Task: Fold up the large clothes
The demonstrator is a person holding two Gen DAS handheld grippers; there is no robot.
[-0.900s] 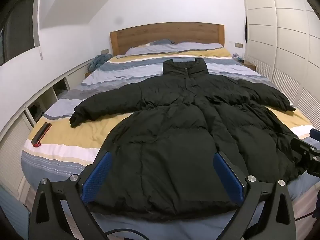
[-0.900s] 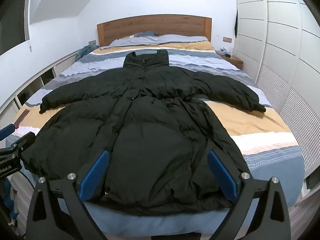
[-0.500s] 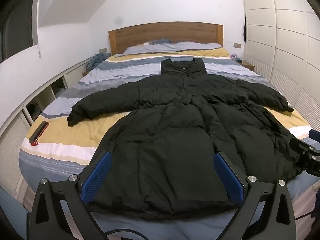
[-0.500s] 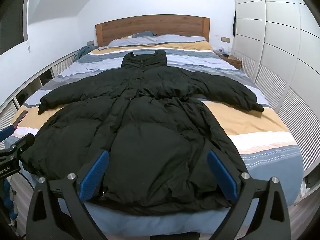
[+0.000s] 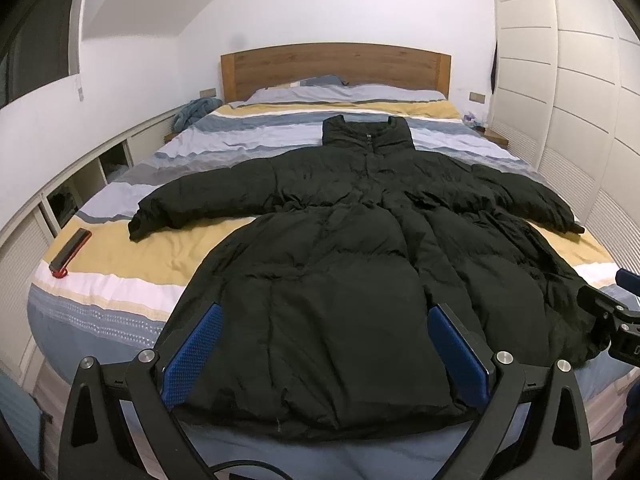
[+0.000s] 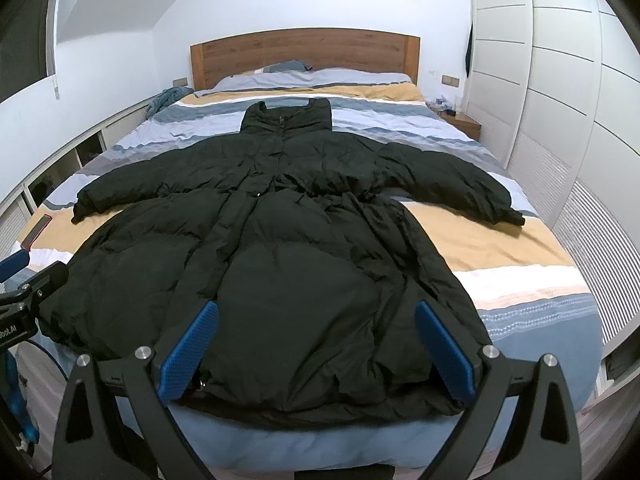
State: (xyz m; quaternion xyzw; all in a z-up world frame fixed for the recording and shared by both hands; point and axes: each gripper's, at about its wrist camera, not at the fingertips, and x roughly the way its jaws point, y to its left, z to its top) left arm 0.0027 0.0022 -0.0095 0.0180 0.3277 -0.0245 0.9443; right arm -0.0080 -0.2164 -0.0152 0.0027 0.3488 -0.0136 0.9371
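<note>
A large black puffer coat (image 5: 340, 248) lies spread flat on the bed, front up, collar toward the headboard, both sleeves stretched out sideways; it also shows in the right wrist view (image 6: 288, 256). My left gripper (image 5: 326, 348) hovers open above the coat's hem on the left half, holding nothing. My right gripper (image 6: 316, 346) hovers open above the hem on the right half, holding nothing. Each gripper shows at the edge of the other's view: the right one (image 5: 616, 320), the left one (image 6: 24, 300).
The bed (image 5: 120, 264) has a striped blue, yellow and white cover and a wooden headboard (image 5: 336, 66). A dark flat device with a red end (image 5: 70, 254) lies near the bed's left edge. Low shelving (image 5: 72, 196) runs along the left, white wardrobes (image 6: 560, 112) along the right.
Both views have shifted slightly; the coat and bed sit a little differently in frame. The coat itself has not moved and both grippers stay open.
</note>
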